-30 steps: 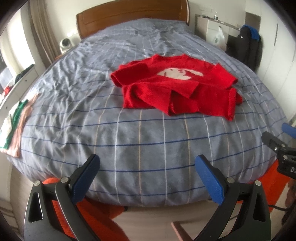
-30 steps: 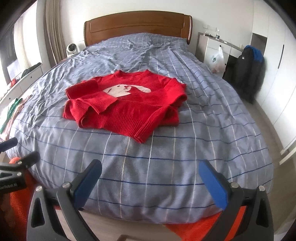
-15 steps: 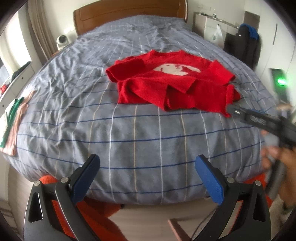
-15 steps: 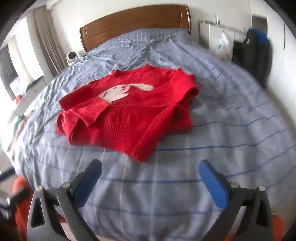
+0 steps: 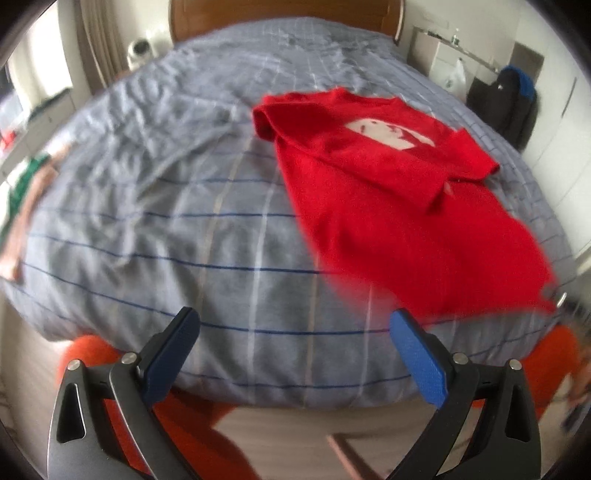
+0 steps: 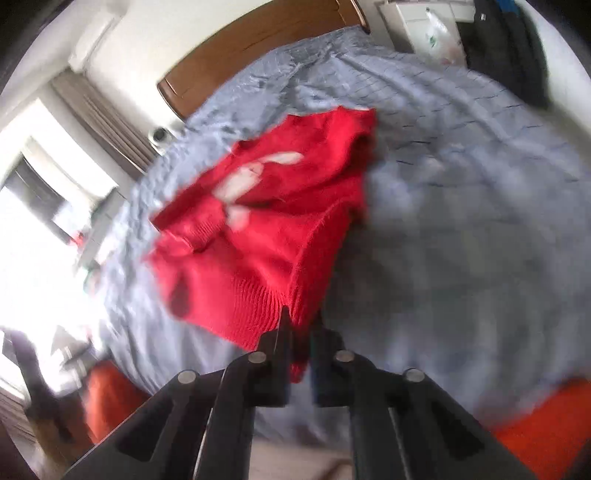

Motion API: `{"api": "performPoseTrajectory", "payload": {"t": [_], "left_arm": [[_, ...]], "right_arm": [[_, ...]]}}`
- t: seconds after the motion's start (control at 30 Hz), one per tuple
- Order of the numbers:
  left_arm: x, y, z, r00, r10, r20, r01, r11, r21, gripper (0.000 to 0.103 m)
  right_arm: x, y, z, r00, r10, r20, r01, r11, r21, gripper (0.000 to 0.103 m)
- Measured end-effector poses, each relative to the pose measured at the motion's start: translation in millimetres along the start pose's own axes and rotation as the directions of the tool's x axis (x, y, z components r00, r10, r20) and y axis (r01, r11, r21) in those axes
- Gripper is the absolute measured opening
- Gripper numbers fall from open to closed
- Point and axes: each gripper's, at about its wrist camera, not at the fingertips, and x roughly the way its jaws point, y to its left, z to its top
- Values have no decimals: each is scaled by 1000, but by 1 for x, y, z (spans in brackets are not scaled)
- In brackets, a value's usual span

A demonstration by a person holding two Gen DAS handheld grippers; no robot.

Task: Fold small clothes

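Observation:
A red knit sweater [image 5: 388, 192] with a white figure on its chest lies on the grey checked bed cover [image 5: 166, 221], its lower part pulled out toward the near right edge. My right gripper [image 6: 301, 325] is shut on the ribbed hem of the sweater [image 6: 266, 221], with red knit pinched between the black jaws. My left gripper [image 5: 293, 321] is open above the bed's near edge, left of the sweater's hem, with nothing between its blue pads. Both views are blurred by motion.
A wooden headboard [image 5: 280, 14] closes the far end of the bed. A white cabinet with a plastic bag [image 5: 454, 70] and a dark bag [image 5: 506, 103] stand at the far right. Folded clothes [image 5: 22, 206] lie at the left. Something orange [image 5: 96, 350] shows below the bed's near edge.
My right gripper went from wide open to shut on the sweater's hem and has rolled. The sweater is drawn out toward the near edge. My left gripper moved in closer and stayed open.

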Motion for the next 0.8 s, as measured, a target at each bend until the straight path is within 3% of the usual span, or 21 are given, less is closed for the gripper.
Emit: {"api": "performPoseTrajectory", "payload": {"t": [0.13,0.3,0.4,0.47,0.53,0.6,0.8], "left_arm": [[29,-9,9,987,-140,-81,140,990,-6,102],[57,-6,-7,978,-136,-157,131,990,-42,96],[68,-7,-23,960,-189,-204,176,981,-81,72],[73,-16,-23,962,-191,-194,181,981,-71,60],[75,-27,-20,964,-195,-181,190,981,-43,4],[71,-28,-17,963,-215,-165,208,976,-57,2],[17,9,-17,981,-137,-135,132,990,-46,1]], "right_arm": [[23,-22,-23,999,10,-44,-5,996,91,8],[30,-16,-23,999,21,-24,-18,995,94,8],[23,-13,-22,1000,8,-8,-7,998,63,8],[26,-16,-22,1000,20,-3,-20,997,70,8],[31,-17,-22,999,30,-11,-29,997,73,8],[33,-17,-22,999,43,-16,-42,997,70,8],[-4,-9,-21,998,63,-13,-63,998,24,7]]}}
